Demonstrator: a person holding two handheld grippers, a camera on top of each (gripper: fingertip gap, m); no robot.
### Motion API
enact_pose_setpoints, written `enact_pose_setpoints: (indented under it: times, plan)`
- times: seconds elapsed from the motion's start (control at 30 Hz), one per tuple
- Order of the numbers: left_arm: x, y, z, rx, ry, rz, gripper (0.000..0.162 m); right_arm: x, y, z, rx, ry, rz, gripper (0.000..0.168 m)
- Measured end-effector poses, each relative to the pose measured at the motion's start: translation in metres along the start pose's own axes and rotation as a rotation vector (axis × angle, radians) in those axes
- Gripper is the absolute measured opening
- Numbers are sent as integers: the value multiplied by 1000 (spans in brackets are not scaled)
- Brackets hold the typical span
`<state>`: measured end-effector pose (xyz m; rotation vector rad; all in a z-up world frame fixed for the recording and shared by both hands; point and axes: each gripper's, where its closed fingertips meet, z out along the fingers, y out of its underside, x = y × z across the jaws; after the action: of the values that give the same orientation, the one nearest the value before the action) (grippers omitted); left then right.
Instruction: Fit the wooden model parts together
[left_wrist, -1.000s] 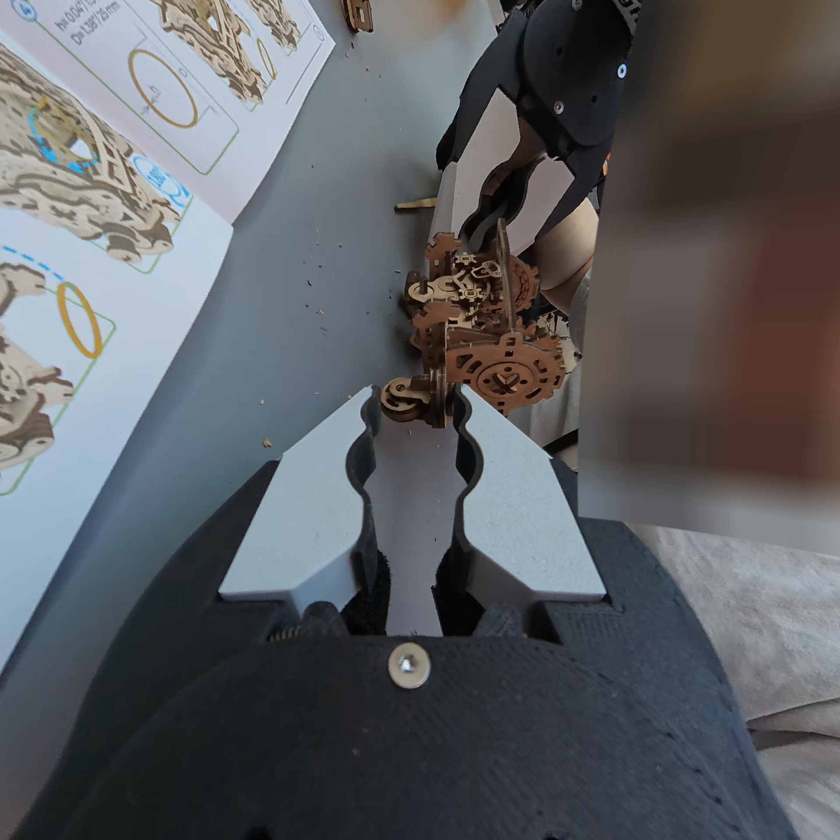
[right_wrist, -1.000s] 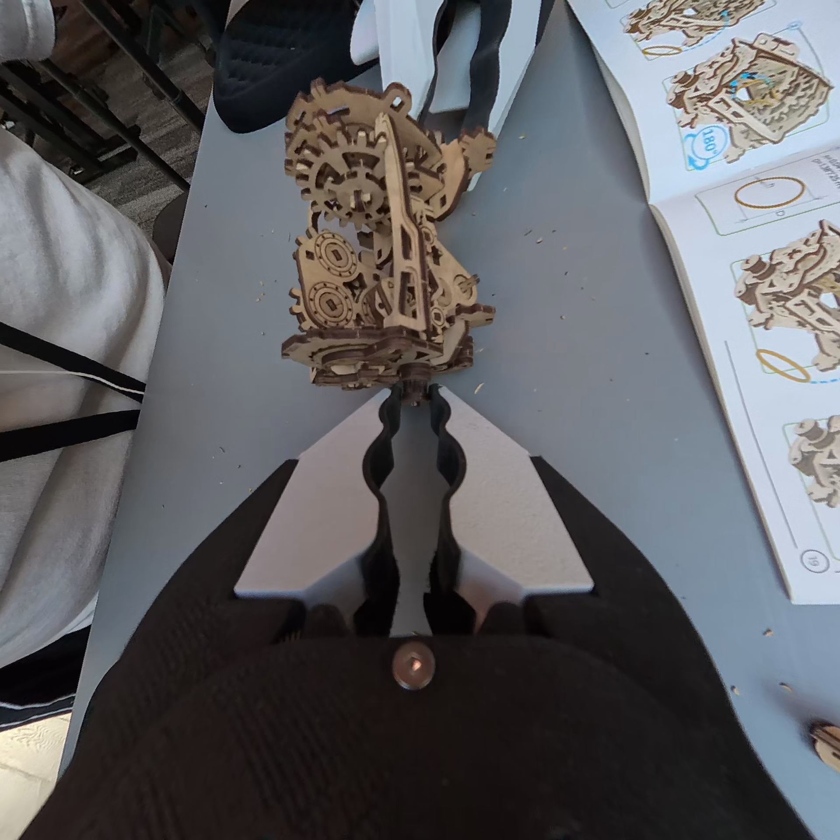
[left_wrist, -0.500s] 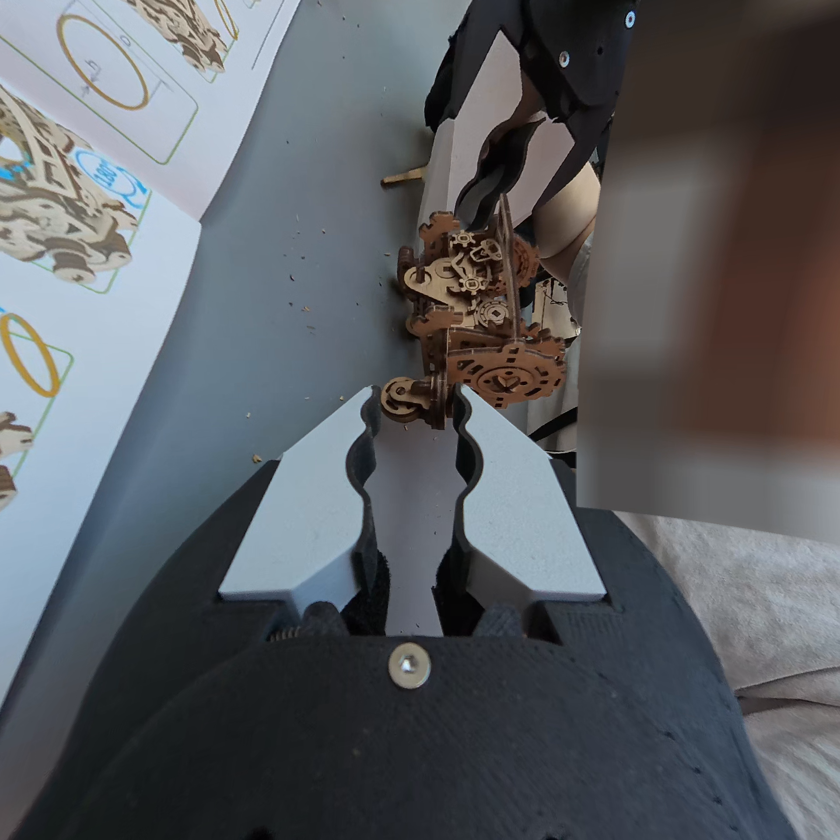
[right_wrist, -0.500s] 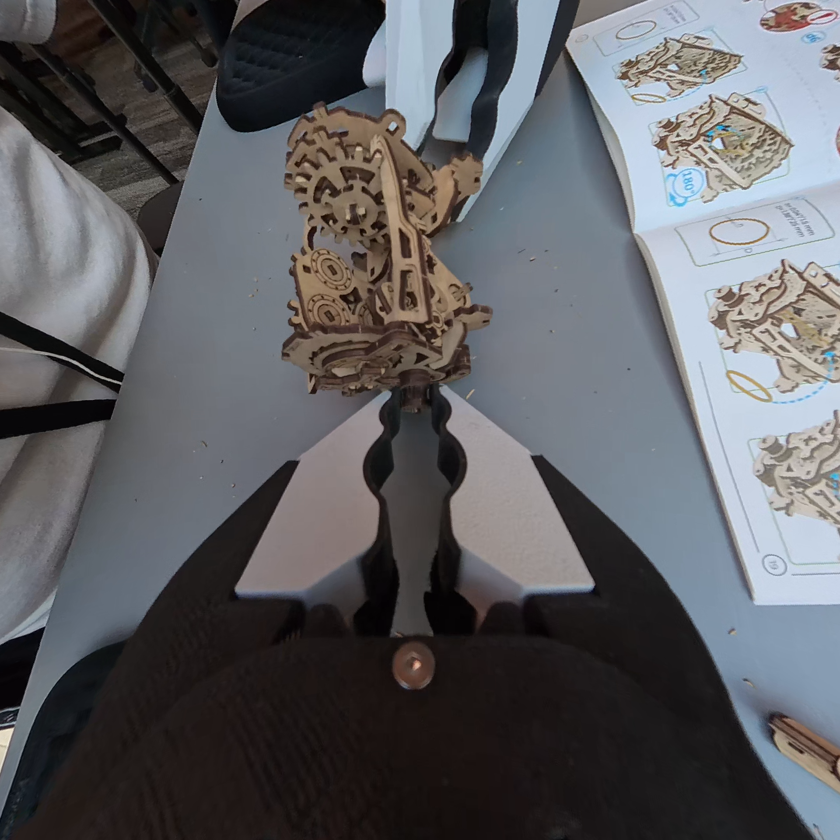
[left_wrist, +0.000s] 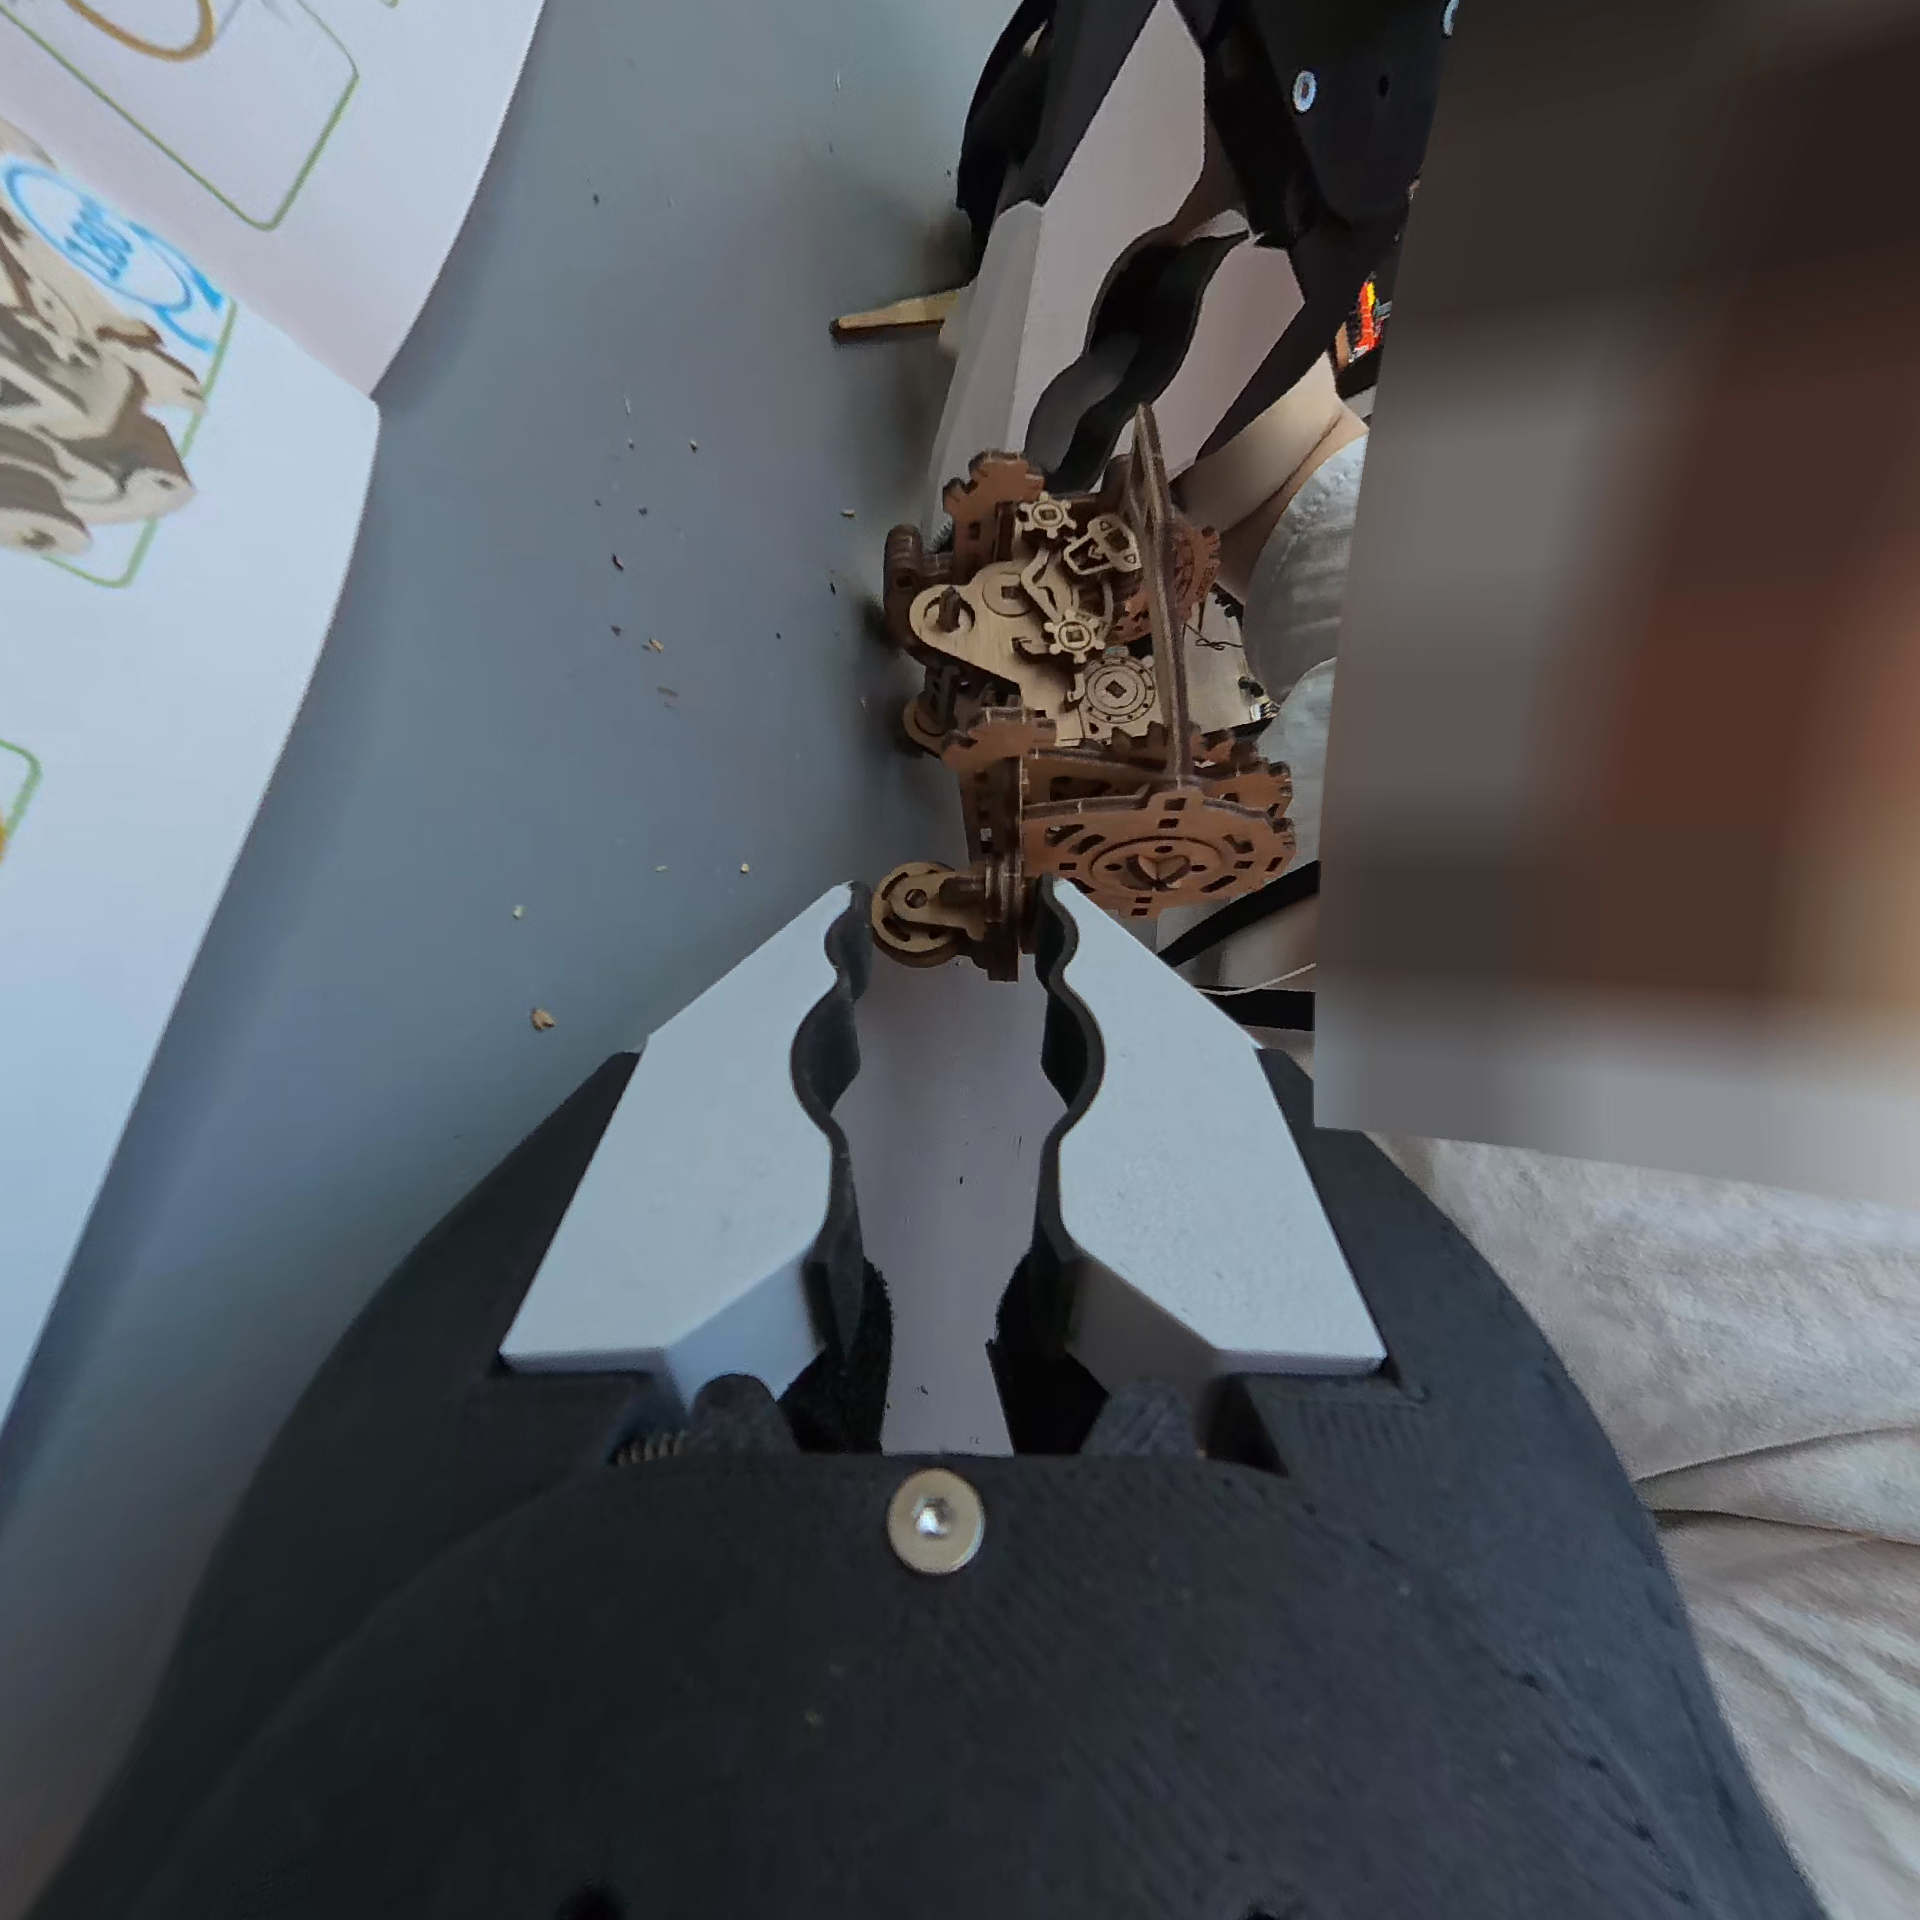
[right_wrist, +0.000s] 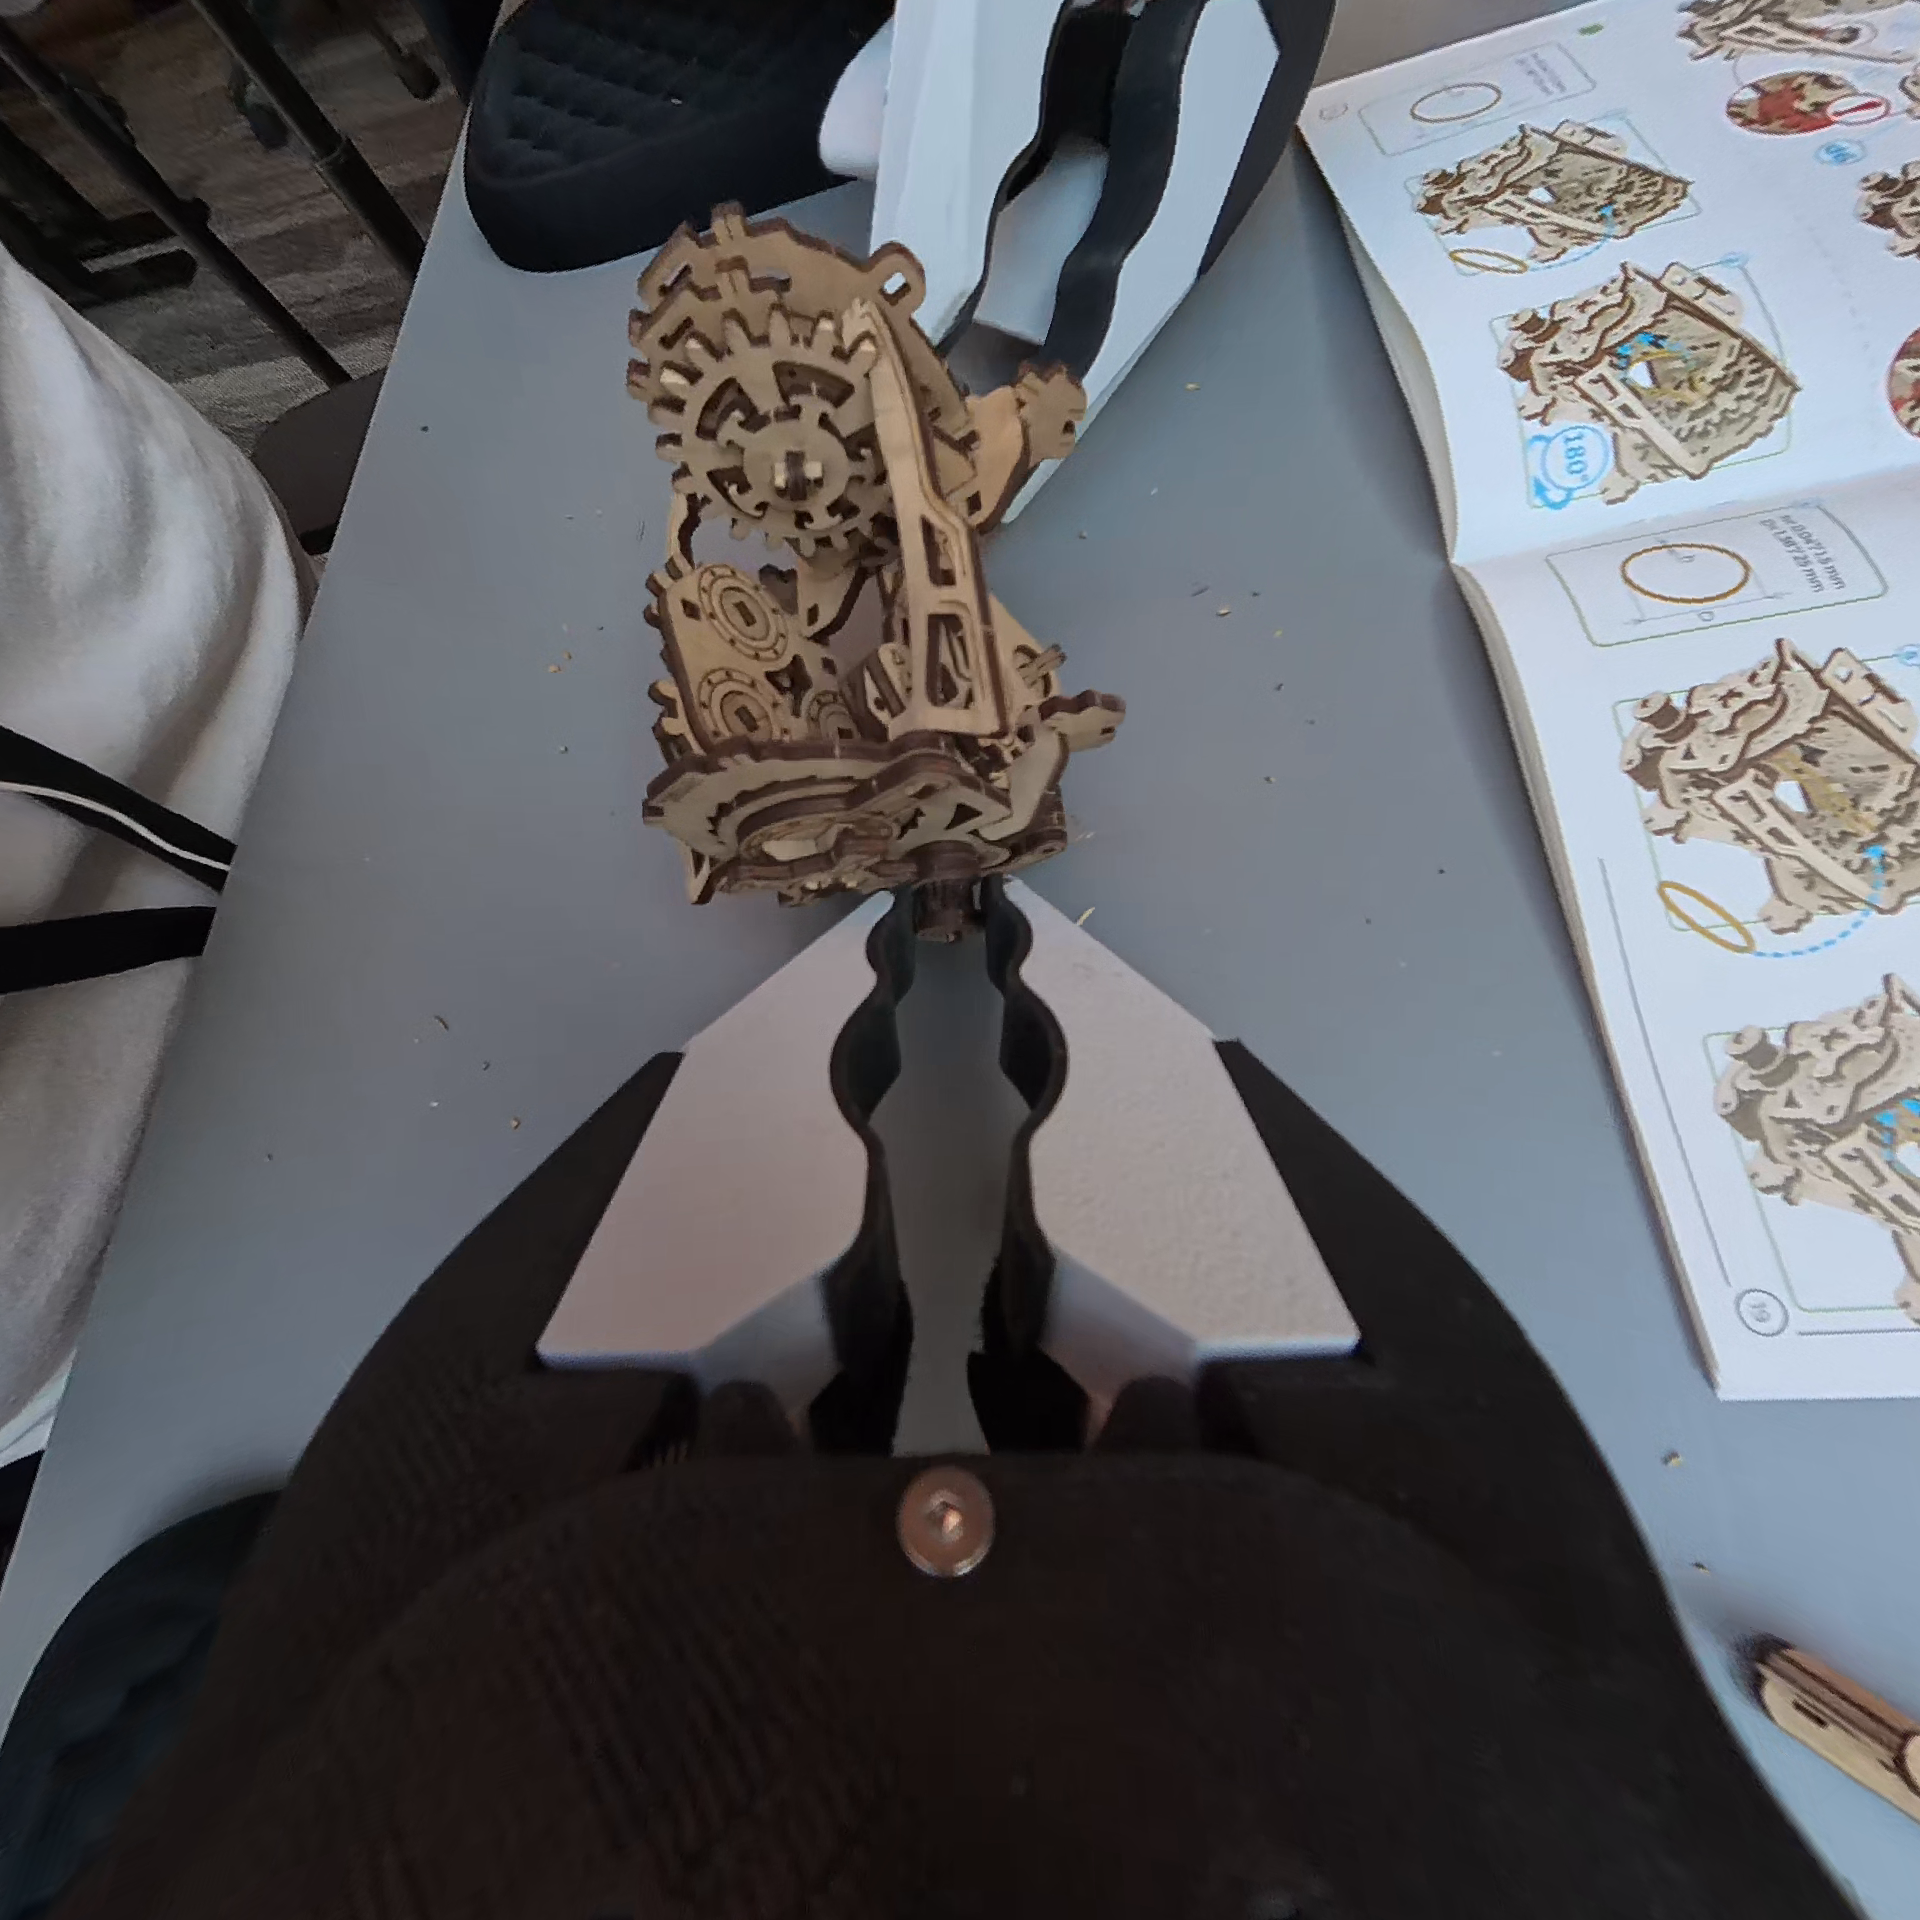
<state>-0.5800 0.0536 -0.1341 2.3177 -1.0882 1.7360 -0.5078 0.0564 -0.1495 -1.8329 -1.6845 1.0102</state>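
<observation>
A half-built wooden model (right_wrist: 831, 623) of gears and plates is held above the grey table (right_wrist: 416, 935) between both grippers. My right gripper (right_wrist: 948, 909) is shut on a small knob at the model's base. My left gripper (left_wrist: 951, 920) is shut on a plate next to a small wheel at the model's other end. The model also shows in the left wrist view (left_wrist: 1070, 707). Each gripper shows beyond the model in the other's view: the left one (right_wrist: 1039, 312) and the right one (left_wrist: 1091, 436).
An open instruction booklet (right_wrist: 1714, 727) lies on the table to the right; it also shows in the left wrist view (left_wrist: 125, 520). A loose wooden piece (right_wrist: 1849, 1725) lies near the right front, and a wooden stick (left_wrist: 894, 312) lies farther off. A person's white clothing (right_wrist: 104, 727) is beside the table edge. Wood crumbs dot the table. There is about 9 cm between the tips of the two grippers. From my right tips it is roughly 15 cm to the loose wooden piece (right_wrist: 1849, 1725); from my left, 25 cm.
Both grippers keep their hold. The model has tilted a little between them, and the booklet has slid toward the edge of the left wrist view.
</observation>
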Motion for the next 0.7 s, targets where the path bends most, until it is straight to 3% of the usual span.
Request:
enact_pose_setpoints:
  times: [0.43,0.7]
  plan:
    - [1,0,0,-56,-103,155,29,-3,1,0,-2,-109,181,12]
    - [2,-5,-2,-52,-105,130,29,-4,2,1,-17,-60,93,12]
